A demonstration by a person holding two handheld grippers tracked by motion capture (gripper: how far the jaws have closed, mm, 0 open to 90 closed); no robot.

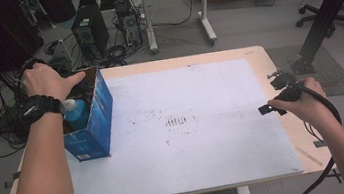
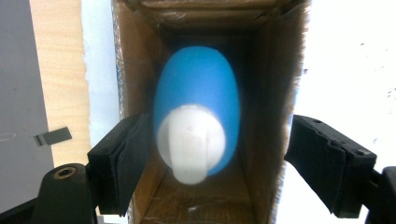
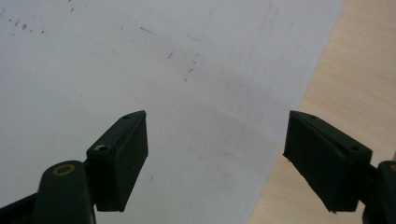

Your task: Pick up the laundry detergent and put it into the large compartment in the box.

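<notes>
Table (image 1: 285,127) with white sheet (image 1: 203,123): the sheet lies under the right gripper (image 3: 215,158), its edge and the bare wood beyond it just below the right-hand finger (image 3: 327,158). Blue carton (image 1: 94,117), open-topped, directly beneath the left gripper (image 2: 215,158), whose fingers (image 2: 119,163) stand at either wall. Blue bottle (image 2: 198,102) with white cap, inside the carton, between and below those fingers, untouched; both pairs of fingers apart, gripping nothing.

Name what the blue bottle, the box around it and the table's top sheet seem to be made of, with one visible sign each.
Blue bottle: probably plastic, smooth and even in colour, with a white cap.
Box: cardboard, brown and fibrous inside, glossy blue print outside.
Top sheet: white, matt, scuffed with dark marks; paper or thin board, hard to tell.
Table edge: pale wood grain, possibly laminate.
</notes>
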